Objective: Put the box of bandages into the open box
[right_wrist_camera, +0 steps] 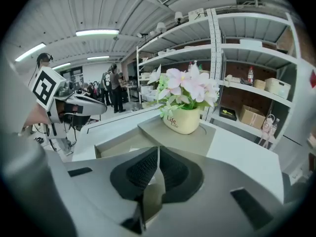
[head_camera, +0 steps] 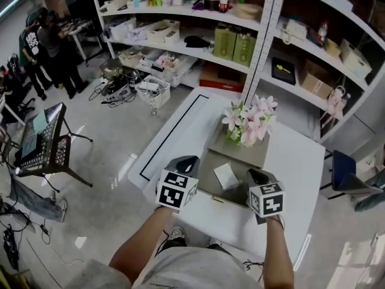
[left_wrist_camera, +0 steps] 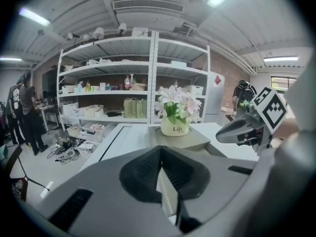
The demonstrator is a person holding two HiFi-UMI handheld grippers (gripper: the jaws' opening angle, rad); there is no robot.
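A small white box of bandages (head_camera: 226, 175) lies inside the grey open box (head_camera: 207, 172) on the white table. My left gripper (head_camera: 186, 161) hovers at the open box's left edge, jaws closed together with nothing between them. My right gripper (head_camera: 256, 176) hangs at the box's right edge, also shut and empty. In the left gripper view the closed jaws (left_wrist_camera: 159, 154) point toward the flower pot (left_wrist_camera: 174, 126). In the right gripper view the shut jaws (right_wrist_camera: 157, 157) point over the open box (right_wrist_camera: 123, 143).
A cream pot of pink flowers (head_camera: 248, 124) stands on the grey slab (head_camera: 249, 154) behind the open box. The table (head_camera: 295, 161) has a black line (head_camera: 171, 134) along its left side. Shelving (head_camera: 240, 41) is behind, people (head_camera: 45, 47) stand far left, and a black stand (head_camera: 42, 140) is on the floor.
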